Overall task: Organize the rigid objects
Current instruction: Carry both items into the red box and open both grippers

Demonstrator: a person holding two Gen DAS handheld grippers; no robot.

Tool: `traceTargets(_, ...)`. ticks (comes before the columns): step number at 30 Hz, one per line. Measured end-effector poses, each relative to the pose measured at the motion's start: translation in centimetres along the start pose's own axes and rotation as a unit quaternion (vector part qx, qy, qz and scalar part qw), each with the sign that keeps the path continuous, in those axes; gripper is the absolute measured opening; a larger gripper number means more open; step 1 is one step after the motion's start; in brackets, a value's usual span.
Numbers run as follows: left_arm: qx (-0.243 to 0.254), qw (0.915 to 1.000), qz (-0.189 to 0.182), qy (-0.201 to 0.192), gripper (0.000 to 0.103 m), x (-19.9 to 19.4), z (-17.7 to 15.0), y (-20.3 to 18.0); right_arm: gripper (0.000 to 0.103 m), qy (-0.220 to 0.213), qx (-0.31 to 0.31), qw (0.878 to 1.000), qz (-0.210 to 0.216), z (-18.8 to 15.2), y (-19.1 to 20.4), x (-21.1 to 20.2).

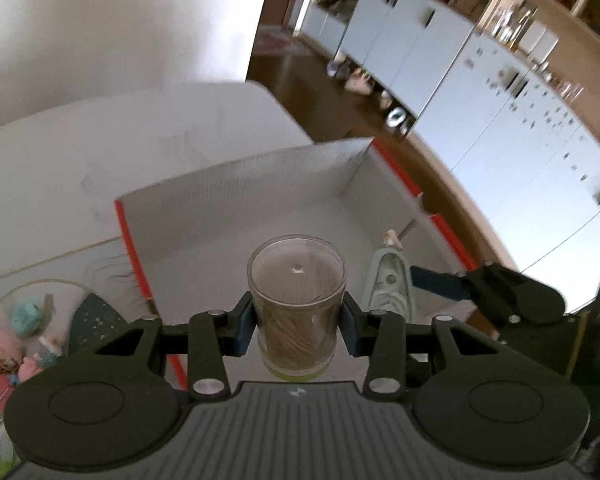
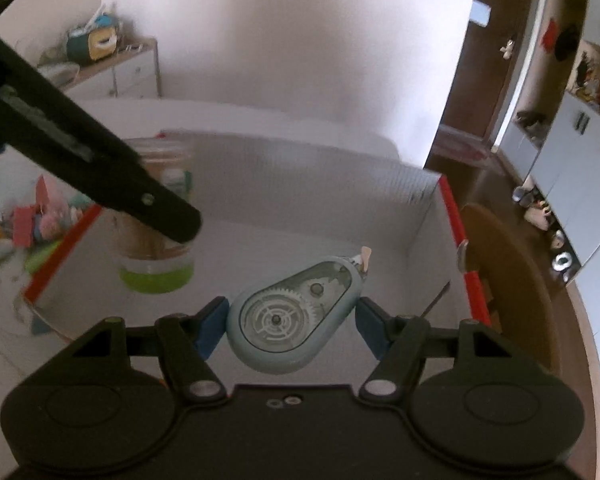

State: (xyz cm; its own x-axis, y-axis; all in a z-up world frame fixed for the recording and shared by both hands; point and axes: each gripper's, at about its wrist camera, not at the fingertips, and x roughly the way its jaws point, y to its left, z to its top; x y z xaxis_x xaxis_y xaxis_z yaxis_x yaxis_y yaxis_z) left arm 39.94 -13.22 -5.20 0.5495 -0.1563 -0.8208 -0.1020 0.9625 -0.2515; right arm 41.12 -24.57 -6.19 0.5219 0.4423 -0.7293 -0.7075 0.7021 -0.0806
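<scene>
My left claw point(image 1: 298, 322) clamps the toothpick jar point(image 1: 297, 304) upright over the box point(image 1: 236, 184); at three o'clock, my right claw point(image 2: 292, 326) pinches the tape dispenser point(image 2: 294, 318) for dropping in.

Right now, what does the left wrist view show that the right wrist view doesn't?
Left wrist only: the jar's clear lid from above, toothpicks inside, both left gripper pads pressing its sides, and white cabinets behind.
Right wrist only: the tape dispenser's gears between the right gripper's fingers, and a dresser at the far wall.
Both: the jar, the dispenser, the white box with red edges, toys beside it.
</scene>
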Motion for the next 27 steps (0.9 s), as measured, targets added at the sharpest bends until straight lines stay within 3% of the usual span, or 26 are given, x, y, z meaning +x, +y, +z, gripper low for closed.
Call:
traceTargets(7,-0.002,0.9979,0.031,0.057,0.042,4.8,0.7,0.6,0.068,0.036,-0.006,0.999,0.014,0.2,-0.5,2.3)
traceTargets(16,0.019,0.9935,0.042,0.104,0.042,9.1,2.3,-0.1,0.068,0.068,0.012,0.997,0.025,0.2,-0.7,3.4)
traceTargets(27,0.029,0.9917,0.046,0.117,0.042,11.9,4.0,-0.3,0.068,0.085,0.05,0.995,0.018,-0.3,-0.7,3.2)
